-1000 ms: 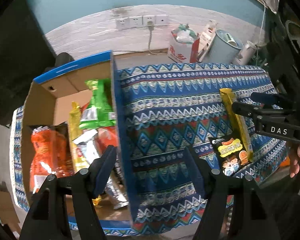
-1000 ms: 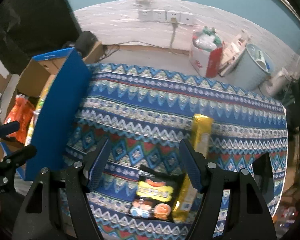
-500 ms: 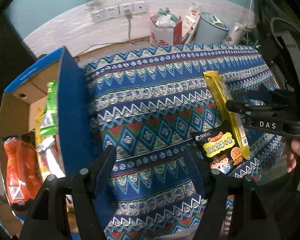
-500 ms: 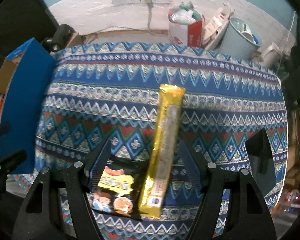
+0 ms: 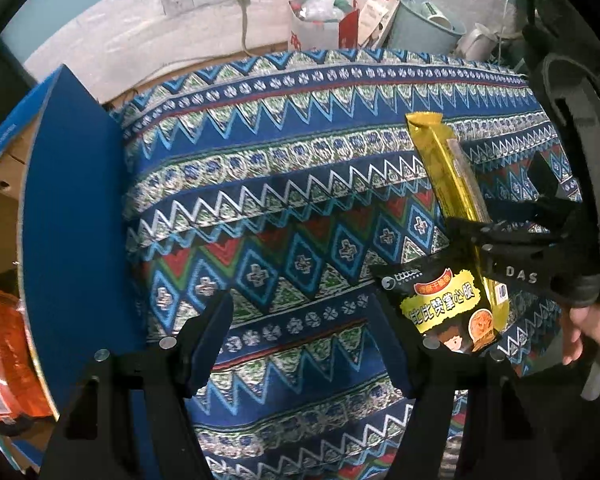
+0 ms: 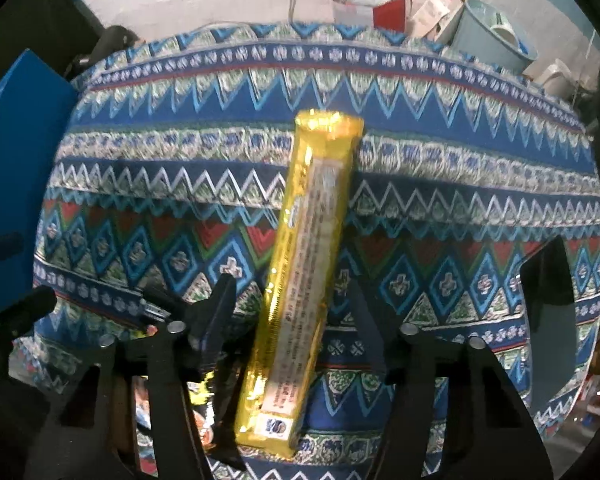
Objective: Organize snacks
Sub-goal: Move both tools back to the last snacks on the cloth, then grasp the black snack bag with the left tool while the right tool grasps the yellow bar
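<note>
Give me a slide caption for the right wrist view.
Right gripper closing around yellow snack pack on patterned cloth.

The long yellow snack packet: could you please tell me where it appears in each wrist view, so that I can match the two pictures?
Left wrist view: the long yellow snack packet lies at the right, slanting down behind the right gripper.
Right wrist view: the packet runs up the centre, its lower part between the gripper's fingers.
Shared landmark: the black snack bag, beside the packet's near end in both views.
</note>
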{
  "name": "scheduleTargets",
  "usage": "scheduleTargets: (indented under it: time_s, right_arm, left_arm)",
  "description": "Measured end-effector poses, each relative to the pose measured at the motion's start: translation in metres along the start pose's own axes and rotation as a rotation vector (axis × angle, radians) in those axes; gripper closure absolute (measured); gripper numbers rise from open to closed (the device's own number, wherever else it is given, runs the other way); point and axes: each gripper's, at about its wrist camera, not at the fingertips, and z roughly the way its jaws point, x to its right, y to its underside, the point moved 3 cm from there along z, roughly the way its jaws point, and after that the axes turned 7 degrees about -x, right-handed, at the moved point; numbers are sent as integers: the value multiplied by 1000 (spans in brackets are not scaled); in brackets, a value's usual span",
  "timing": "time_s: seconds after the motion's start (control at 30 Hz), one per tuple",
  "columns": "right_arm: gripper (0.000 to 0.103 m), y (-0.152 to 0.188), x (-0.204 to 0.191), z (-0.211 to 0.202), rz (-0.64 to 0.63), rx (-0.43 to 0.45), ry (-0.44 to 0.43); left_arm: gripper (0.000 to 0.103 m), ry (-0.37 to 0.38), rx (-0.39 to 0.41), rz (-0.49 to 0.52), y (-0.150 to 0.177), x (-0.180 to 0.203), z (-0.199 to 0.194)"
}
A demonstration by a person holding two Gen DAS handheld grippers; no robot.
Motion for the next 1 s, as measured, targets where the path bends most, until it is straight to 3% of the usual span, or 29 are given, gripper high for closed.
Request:
scheduleTargets:
  time_s: [0.13, 0.23, 0.43, 0.8, 0.9, 1.0]
  right_arm:
    - [66, 7, 6, 11, 5, -19, -20]
    - [72, 9, 9, 7, -9, -14, -9]
    - [75, 19, 32, -2, -16, -4, 38]
    - [75, 53, 97, -16, 40, -14, 32]
    - [75, 57, 101, -17, 38, -15, 38]
    - [75, 64, 105, -21, 44, -14, 37]
  left_arm:
    - [32, 23, -27, -3, -2, 10, 6]
    - [32, 30, -40, 26, -4, 27, 11]
    - [25, 58, -70, 48, -7, 55, 17]
    - [22, 205, -194, -92, -3, 82, 41]
    - [22, 257, -199, -131, -1, 85, 41]
    - [19, 259, -200, -145, -1, 92, 44]
